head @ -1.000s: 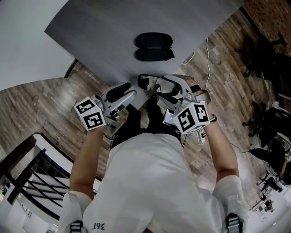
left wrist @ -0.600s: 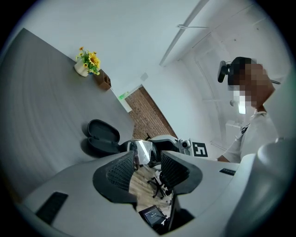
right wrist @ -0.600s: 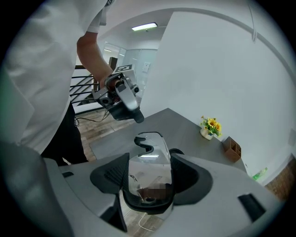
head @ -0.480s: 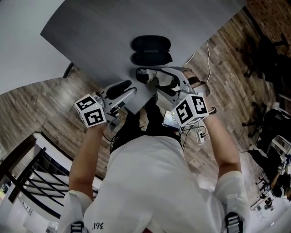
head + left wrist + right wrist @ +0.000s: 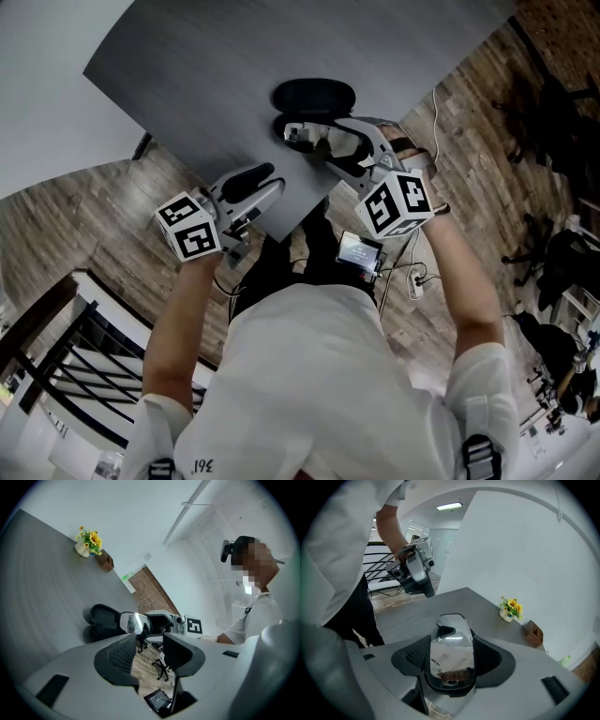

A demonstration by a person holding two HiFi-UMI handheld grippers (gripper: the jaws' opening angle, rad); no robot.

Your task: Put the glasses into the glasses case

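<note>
1. The left gripper (image 5: 262,186) sits nearest us, at the near edge of the table (image 5: 206,66). Its jaws stand wide with nothing between them, and only floor shows through the gap. It has barely shifted over the last second and plays no part in the carry.
2. The right gripper (image 5: 342,150) is clamped on the glasses (image 5: 309,138), with a pad on each side of the mirrored lens. The far end of the lens juts out ahead of the jaws. The grip looks unchanged.
3. What has changed is the position of the glasses. A second ago they hung over the near edge of the table, clearly short of the case (image 5: 314,94). The right gripper has since carried them forward, and in the head view their leading end now overlaps the nearer half of the case.
4. The case lies open on the table with both halves hollow side up, and it has not moved. The glasses run roughly along its length. In the left gripper view they appear to sit over the nearer half. We cannot tell whether they touch it.
5. We judge the carry nearly done, with lowering and release still to come. Nothing steadies the case, so a wide jaw catching its rim could push it aside.
6. At the far edge of the table, a flower pot (image 5: 86,543) and a wooden box (image 5: 105,560) stand well clear.
</note>
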